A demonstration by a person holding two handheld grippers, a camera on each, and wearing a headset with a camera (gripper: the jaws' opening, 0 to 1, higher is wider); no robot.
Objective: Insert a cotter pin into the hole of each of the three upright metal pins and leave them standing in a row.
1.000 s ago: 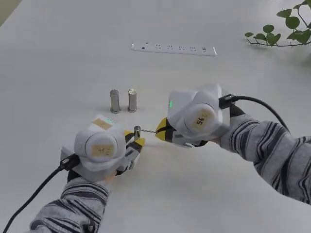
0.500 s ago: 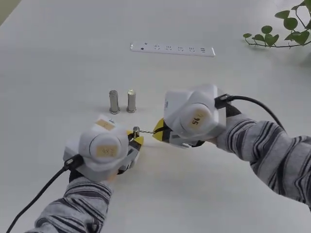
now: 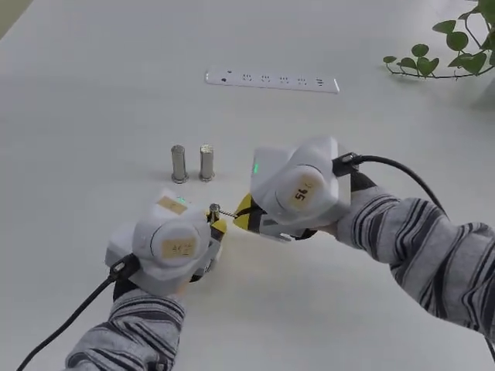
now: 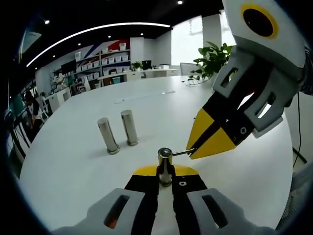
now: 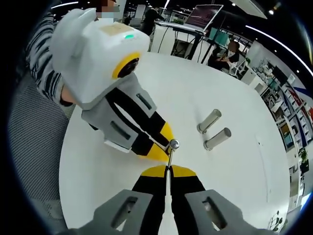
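a: start at the jaws. what has each got?

b: the left gripper (image 4: 165, 177) is closed on a pin (image 4: 165, 161), gripping its lower half and keeping it upright. the right gripper (image 5: 167, 170) is pinched tight on the cotter (image 5: 169, 157), which sticks straight out to the pin's head.

a: what's new since a second ago?

b: the right gripper has closed in on the left one. less bare cotter shows between them in the head view, and its tip now meets the pin just under the cap. the whole picture has slid a little too, but that's the headset moving.

a: so it's in?

b: i can't tell whether the tip is inside the hole or only against the side. my guess is this is the push-through on the first pin, so it's early in the job.

a: and the rest?

b: the other pins (image 3: 179, 163) stand side by side beyond the grippers, near each other but apart. i see no cotter in either.

a: surface, room?

b: a plain white table (image 3: 93, 100) with a power strip (image 3: 271, 80) at the far side and a plant (image 3: 456, 42) at the right corner. around it is an open office with shelves (image 4: 105, 61) and a person (image 5: 230, 51) at a desk.
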